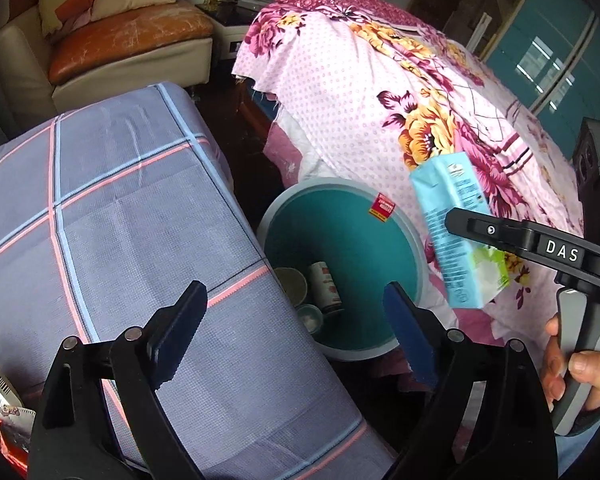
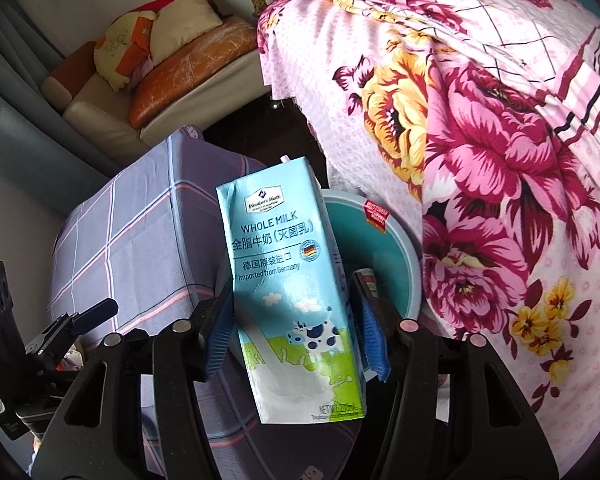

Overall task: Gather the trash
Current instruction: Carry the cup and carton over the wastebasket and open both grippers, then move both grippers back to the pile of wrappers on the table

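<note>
I've got the milk carton [image 2: 296, 292] sitting between the pads of my right gripper [image 2: 296, 334], and the jaws look spread to either side of it with slivers of gap showing — so it reads as let go or just about to drop, not clamped. It hangs tilted above the near rim of the teal bin [image 1: 342, 268], which stands on the floor between the checked-cloth table [image 1: 120, 208] and the floral bedspread [image 1: 380, 92].

Down in the bin I can already see a can [image 1: 327, 288] and a couple of small cups [image 1: 300, 296], so part of the collecting looks done. This carton is the piece going in now. At the table's near left corner some wrappers [image 1: 2, 412] seem left to fetch, I judge.

My left gripper [image 1: 296, 334] hovers over the table's edge beside the bin, jaws wide apart, nothing in them. Both tools point steeply downward; a hand [image 1: 576, 368] wraps the right handle.
</note>
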Action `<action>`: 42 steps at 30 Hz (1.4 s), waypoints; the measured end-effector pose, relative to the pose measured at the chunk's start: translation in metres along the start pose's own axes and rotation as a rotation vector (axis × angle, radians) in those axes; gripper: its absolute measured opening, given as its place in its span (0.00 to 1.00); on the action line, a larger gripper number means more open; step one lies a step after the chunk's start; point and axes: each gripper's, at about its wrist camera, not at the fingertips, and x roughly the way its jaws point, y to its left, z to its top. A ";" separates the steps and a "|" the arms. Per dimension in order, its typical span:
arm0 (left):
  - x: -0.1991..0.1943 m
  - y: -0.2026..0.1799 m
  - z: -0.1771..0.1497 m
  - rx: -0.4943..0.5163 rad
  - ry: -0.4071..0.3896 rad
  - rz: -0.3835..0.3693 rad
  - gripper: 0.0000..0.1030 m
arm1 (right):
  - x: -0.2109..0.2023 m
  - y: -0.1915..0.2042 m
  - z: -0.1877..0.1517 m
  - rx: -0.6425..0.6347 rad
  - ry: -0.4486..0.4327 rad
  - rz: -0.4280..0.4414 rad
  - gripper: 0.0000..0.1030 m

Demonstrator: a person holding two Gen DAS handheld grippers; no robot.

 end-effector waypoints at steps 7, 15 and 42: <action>-0.011 0.011 -0.008 -0.020 -0.006 -0.001 0.89 | -0.009 0.014 -0.005 -0.015 0.003 -0.007 0.73; -0.043 0.028 -0.033 -0.049 -0.027 0.009 0.89 | -0.025 0.042 -0.025 -0.045 0.015 0.001 0.77; -0.178 0.127 -0.166 -0.164 -0.122 0.133 0.90 | -0.045 0.194 -0.146 -0.289 0.112 0.079 0.81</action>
